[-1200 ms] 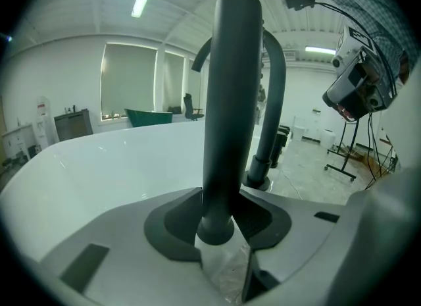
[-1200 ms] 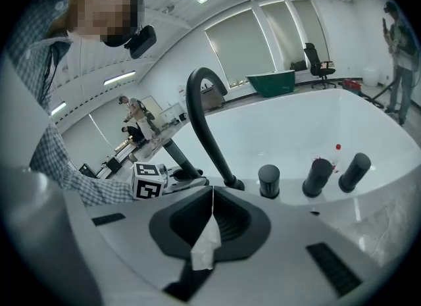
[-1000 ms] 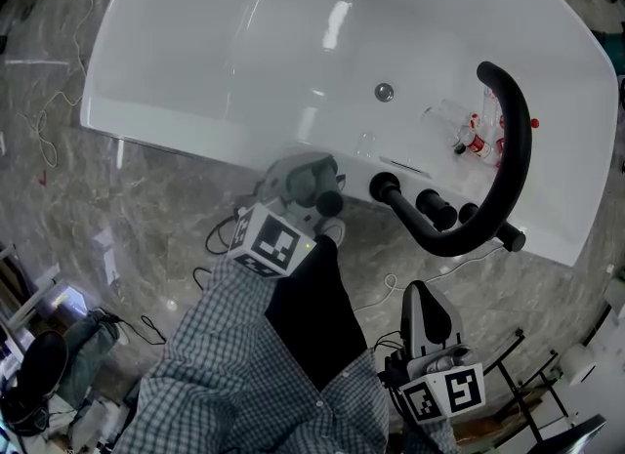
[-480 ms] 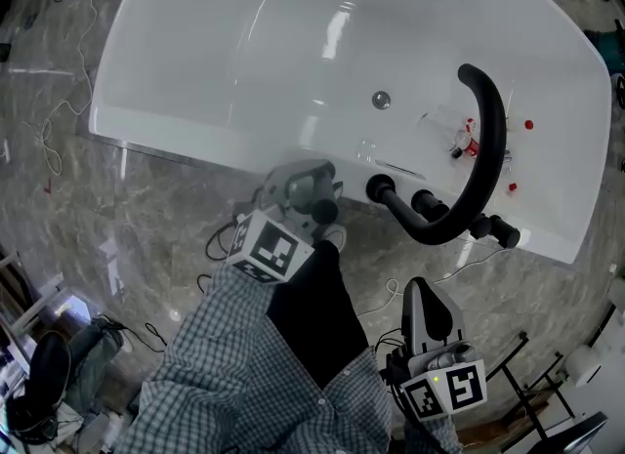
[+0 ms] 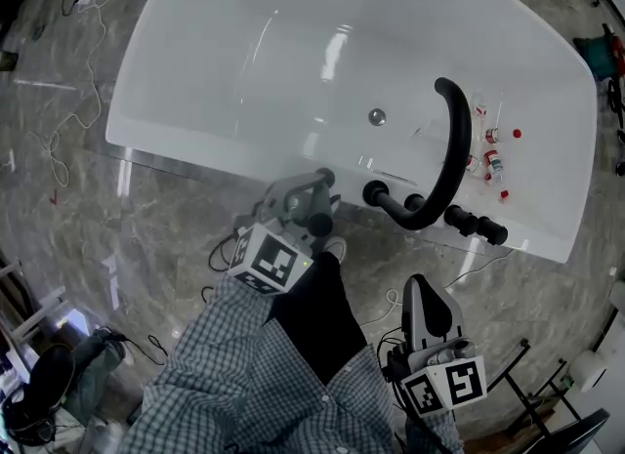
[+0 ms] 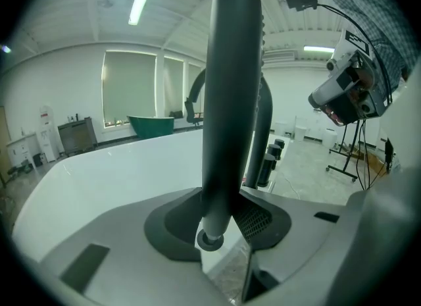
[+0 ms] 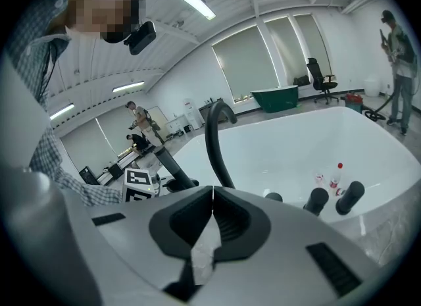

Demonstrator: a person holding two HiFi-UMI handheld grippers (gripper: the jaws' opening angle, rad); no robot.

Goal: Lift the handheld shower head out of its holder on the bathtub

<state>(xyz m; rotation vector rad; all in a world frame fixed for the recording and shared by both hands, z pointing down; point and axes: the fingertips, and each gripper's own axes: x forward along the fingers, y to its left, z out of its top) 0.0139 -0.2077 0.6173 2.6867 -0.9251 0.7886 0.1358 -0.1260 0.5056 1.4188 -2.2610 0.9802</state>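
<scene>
Left gripper (image 5: 309, 198) seemingly raised the clamped shower head (image 6: 230, 101)

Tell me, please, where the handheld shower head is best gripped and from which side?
Grip the shower head handle on its straight dark shaft, coming from the floor side of the bathtub rim. It stands upright and round, so jaws close squarely across it, and the curved spout to its right is out of the way. The left gripper is shut on it there.

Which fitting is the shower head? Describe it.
Black fittings line the near rim of the white bathtub. The shower head is the leftmost, a straight stick clamped in the left tongs; its neighbours are an arched spout and stubby knobs.
</scene>
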